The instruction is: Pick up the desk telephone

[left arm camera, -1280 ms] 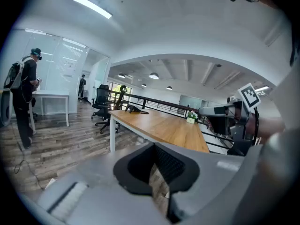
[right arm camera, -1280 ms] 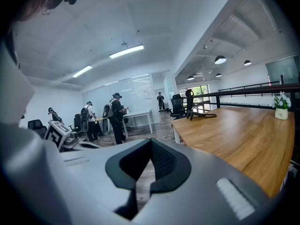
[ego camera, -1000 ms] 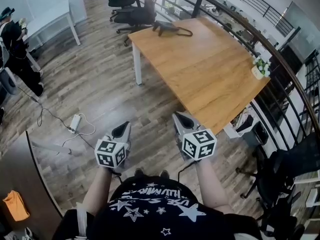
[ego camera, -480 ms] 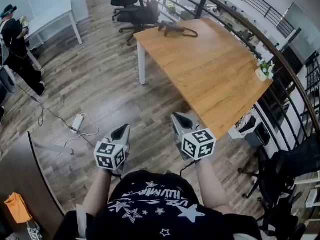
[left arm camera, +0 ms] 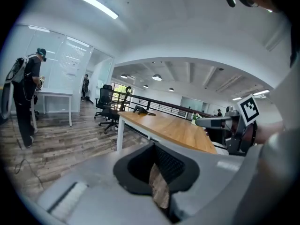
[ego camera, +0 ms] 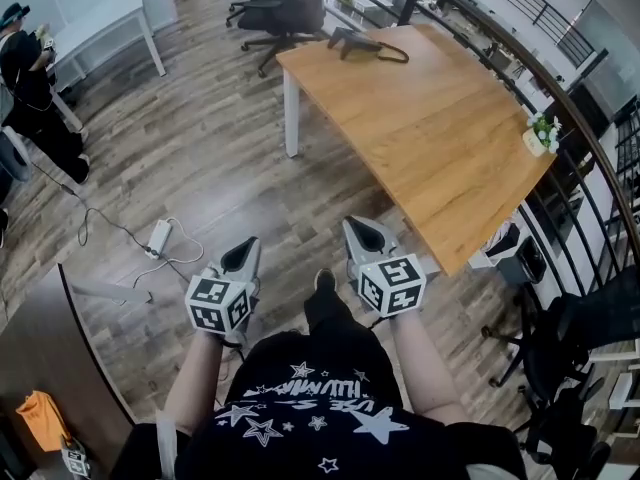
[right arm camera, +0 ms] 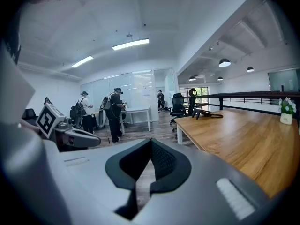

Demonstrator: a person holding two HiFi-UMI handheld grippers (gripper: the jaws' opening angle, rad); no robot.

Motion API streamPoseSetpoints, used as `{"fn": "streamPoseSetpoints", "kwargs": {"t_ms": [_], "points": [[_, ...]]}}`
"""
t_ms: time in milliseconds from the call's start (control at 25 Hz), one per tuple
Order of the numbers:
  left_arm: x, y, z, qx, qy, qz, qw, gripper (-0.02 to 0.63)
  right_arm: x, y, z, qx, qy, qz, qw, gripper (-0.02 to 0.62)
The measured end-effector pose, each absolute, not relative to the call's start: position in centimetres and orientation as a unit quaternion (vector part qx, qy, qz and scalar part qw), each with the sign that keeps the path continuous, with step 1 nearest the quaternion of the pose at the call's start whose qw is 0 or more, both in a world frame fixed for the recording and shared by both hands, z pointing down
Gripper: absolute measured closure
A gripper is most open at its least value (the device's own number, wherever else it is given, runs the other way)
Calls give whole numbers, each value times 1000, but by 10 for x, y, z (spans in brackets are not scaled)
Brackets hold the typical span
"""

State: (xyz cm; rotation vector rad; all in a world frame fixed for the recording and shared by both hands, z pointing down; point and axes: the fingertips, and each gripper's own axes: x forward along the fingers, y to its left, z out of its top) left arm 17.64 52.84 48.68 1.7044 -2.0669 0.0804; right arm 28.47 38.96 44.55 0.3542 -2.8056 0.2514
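Rectangular wood-grain table [ego camera: 440, 138] bears black corded telephone [ego camera: 355, 40].

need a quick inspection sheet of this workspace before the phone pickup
surface: wooden table, mostly bare
job's things: black desk telephone at the table's far end, untouched
clutter: small potted plant at the table's right edge
grippers: left tongs and right tongs both shut and empty, held over the floor short of the table's near corner
cables: phone cord looped beside the telephone; power strip with loose leads on the floor at left
surroundings: office chairs beyond the table; white desk with a person beside it; railing behind the table
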Motion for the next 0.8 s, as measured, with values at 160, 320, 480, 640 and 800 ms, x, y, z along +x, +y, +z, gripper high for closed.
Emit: {"fn": "streamPoseSetpoints", "kwargs": {"t_ms": [160,320,480,640,800], "points": [[167,526,500,609,-753,28,250,603,271,373,451,127,-975,99,155,594],[151,516,511,596,-759,28,261,604,249,354,460,114,-975,101,159,594],[121,493,513,585,-768,31,260,603,215,318,469,113,-975,110,154,594],[85,459,509,580,-772,39,258,603,177,278,464,112,-977,121,138,594],[50,414,504,575,-775,41,258,603,149,230,467,115,-975,132,140,594]]}}
